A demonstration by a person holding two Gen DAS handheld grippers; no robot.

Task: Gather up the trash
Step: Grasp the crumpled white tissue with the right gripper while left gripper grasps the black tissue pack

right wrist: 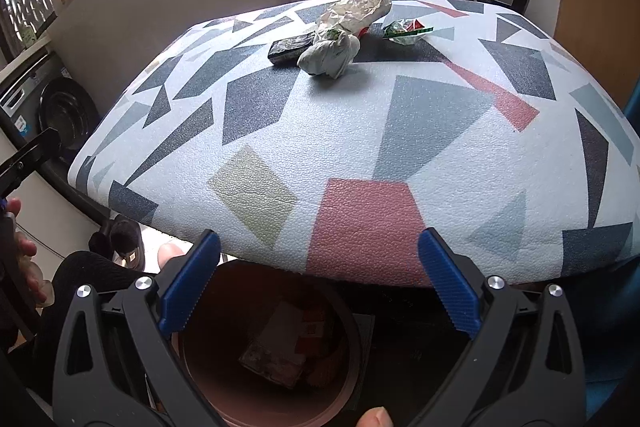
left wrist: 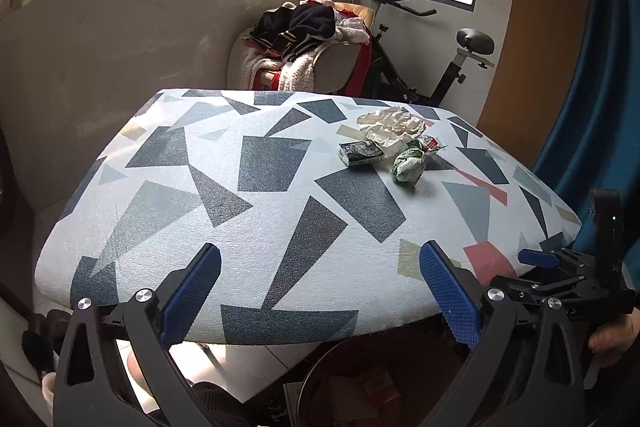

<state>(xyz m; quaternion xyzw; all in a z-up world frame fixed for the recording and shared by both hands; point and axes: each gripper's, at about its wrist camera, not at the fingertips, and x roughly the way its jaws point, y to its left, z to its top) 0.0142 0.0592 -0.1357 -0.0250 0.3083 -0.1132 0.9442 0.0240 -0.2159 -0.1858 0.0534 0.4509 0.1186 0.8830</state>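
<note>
Right gripper [right wrist: 319, 283] fingers apart, empty, above bin [right wrist: 200, 355]: drop apparently done. Left gripper [left wrist: 320, 291] fingers apart too. Trash pile [right wrist: 340, 39] on worktop [right wrist: 360, 147], far side. Next: reach there.

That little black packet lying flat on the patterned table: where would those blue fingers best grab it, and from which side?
Probably from above, fingers closing across the narrow width of the black packet. It lies flat and low, so a level approach would find little to pinch. Its near end looks clear, while crumpled paper crowds its far side. The open right gripper could span it.
</note>
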